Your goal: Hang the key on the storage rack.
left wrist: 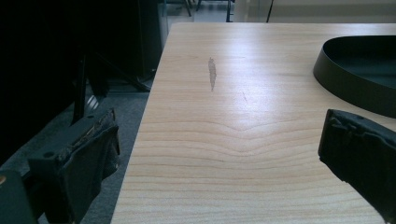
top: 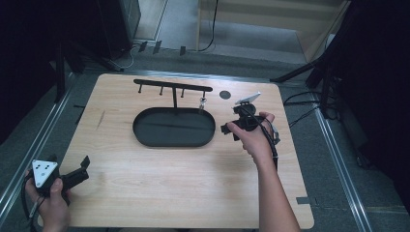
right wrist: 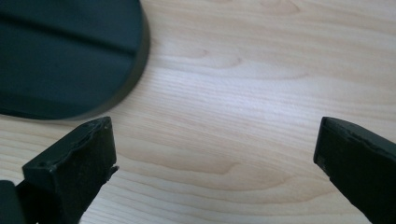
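A black oval tray (top: 145, 137) lies at the middle of the wooden table (top: 193, 193), and a black bar with several hooks (top: 171, 87) stands over its far side on a post. A small metal item (top: 203, 102) hangs from the rightmost hook. My right gripper (top: 231, 121) is just right of the tray, pointing at it, open and empty. In the right gripper view its jaws (right wrist: 212, 135) stand wide apart over bare wood, with the tray rim (right wrist: 135, 70) at upper left. My left gripper (top: 83, 169) rests open at the table's front left corner, its jaws (left wrist: 219, 135) empty.
A dark round spot (top: 225, 94) marks the tabletop behind the right gripper. A grey smear (left wrist: 212, 72) lies on the wood ahead of the left gripper, and the tray wall (left wrist: 345, 88) is to its right. Black stands and cables (top: 309, 72) surround the table.
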The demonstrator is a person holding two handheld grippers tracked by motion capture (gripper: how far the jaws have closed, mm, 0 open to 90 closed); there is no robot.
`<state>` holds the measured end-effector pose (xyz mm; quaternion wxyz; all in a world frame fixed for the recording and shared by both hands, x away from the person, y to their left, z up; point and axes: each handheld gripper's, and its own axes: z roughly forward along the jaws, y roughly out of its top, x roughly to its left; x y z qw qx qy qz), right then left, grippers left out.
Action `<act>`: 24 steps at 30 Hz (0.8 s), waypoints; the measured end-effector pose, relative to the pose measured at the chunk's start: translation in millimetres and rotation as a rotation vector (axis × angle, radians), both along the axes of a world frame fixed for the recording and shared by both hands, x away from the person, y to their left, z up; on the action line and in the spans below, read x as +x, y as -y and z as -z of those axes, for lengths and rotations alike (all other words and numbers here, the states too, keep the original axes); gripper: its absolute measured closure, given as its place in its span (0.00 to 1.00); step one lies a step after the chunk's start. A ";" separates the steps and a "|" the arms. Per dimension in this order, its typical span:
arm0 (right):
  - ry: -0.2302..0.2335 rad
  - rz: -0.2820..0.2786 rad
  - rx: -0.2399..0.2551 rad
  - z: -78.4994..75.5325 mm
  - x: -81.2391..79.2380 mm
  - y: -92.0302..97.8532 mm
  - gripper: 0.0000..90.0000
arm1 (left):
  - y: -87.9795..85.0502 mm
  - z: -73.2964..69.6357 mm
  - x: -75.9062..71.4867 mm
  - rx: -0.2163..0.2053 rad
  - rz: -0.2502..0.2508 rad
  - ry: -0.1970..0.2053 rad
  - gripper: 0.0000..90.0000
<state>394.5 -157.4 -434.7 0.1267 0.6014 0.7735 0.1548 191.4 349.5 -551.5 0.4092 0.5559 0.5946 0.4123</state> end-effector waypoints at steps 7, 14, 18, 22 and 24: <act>0.015 0.030 0.043 21.6 -15.4 28.9 0.00 | 0.2 0.0 0.1 0.002 0.000 0.000 0.00; 0.031 0.047 0.055 40.6 -30.8 53.1 0.00 | 0.5 0.0 0.1 0.003 0.000 0.000 0.00; 0.049 0.049 0.066 50.6 -39.9 65.4 0.00 | 0.3 0.0 0.1 0.002 -0.001 0.001 0.00; 0.097 0.059 0.056 61.6 -50.8 77.7 0.00 | 0.1 0.0 0.0 0.001 0.000 0.000 0.00; 0.155 0.098 0.051 66.3 -57.4 86.0 0.06 | 0.0 0.0 -0.1 0.000 0.000 0.000 0.00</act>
